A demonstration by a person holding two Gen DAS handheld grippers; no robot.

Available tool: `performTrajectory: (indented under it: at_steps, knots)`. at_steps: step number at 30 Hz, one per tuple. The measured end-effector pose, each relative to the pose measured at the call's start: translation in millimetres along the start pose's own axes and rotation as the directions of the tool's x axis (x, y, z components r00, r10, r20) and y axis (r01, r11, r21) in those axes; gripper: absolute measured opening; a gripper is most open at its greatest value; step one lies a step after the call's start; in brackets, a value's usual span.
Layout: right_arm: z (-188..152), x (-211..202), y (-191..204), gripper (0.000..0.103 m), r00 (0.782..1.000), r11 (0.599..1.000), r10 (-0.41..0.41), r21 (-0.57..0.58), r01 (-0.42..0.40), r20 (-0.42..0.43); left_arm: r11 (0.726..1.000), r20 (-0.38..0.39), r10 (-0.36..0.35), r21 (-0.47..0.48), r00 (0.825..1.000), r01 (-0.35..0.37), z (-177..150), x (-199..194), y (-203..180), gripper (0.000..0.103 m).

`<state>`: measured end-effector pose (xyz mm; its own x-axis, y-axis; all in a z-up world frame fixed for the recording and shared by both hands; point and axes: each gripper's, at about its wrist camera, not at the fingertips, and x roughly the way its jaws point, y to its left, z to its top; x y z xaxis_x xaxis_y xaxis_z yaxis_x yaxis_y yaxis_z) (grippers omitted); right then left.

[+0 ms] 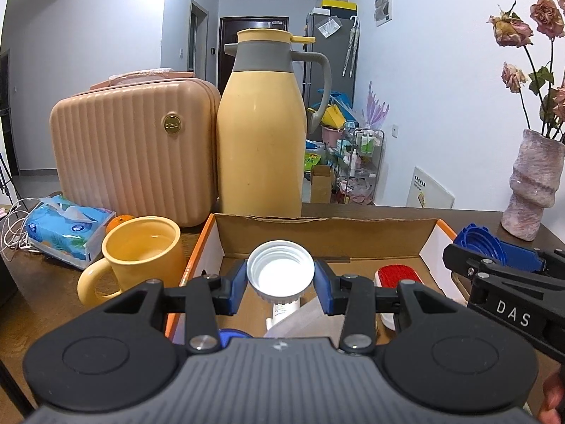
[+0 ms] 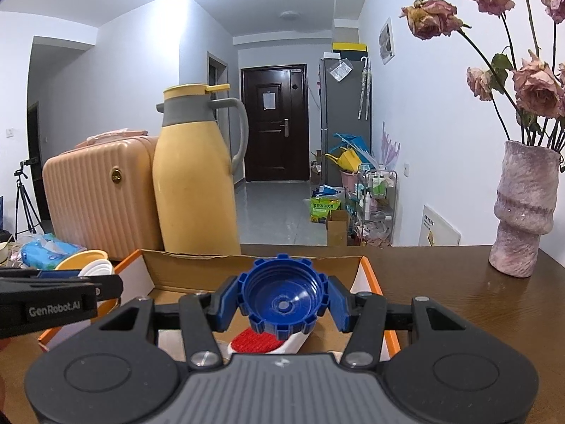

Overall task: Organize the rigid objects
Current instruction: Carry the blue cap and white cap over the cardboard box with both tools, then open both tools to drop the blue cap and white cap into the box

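Left gripper (image 1: 280,275) clamps white ribbed plastic cap (image 1: 280,269), open side to camera, above orange-edged cardboard box (image 1: 325,233). Right gripper (image 2: 282,305), marked "DAS", clamps blue notched plastic cap (image 2: 282,300) over red-bristled brush (image 2: 257,341). Left gripper's side reads "GenRobot.AI".

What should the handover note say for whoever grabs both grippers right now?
Left gripper: shut on the white cap, held over the cardboard box.
Right gripper: shut on the blue cap, also over the box.
Already in the box: a red-and-white brush and a white tube.
Left: both caps not yet dropped in. Yellow mug stands on the table beside the box.
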<state>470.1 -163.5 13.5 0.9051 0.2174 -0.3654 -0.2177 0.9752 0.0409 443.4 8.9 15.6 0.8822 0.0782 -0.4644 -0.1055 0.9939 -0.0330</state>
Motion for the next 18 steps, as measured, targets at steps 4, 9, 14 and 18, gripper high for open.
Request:
performTrajectory:
  at_steps: [4,9,14,18]
  knots:
    - [1,9,-2,0.052,1.0,1.0,-0.005,-0.001,0.005,-0.008,1.0,-0.004,0.003,0.005,1.0,-0.003,3,9,-2,0.04]
    - [2,19,-5,0.052,1.0,1.0,-0.012,-0.002,0.012,-0.021,1.0,-0.01,0.008,0.009,1.0,-0.008,5,20,-3,0.04]
    - [2,29,-8,0.052,0.999,1.0,-0.015,-0.005,0.015,-0.032,1.0,-0.016,0.015,0.015,1.0,-0.015,7,29,-2,0.04]
    - [2,36,-8,0.052,0.999,1.0,-0.017,-0.008,0.017,-0.043,1.0,-0.02,0.022,0.019,1.0,-0.021,8,35,-1,0.04]
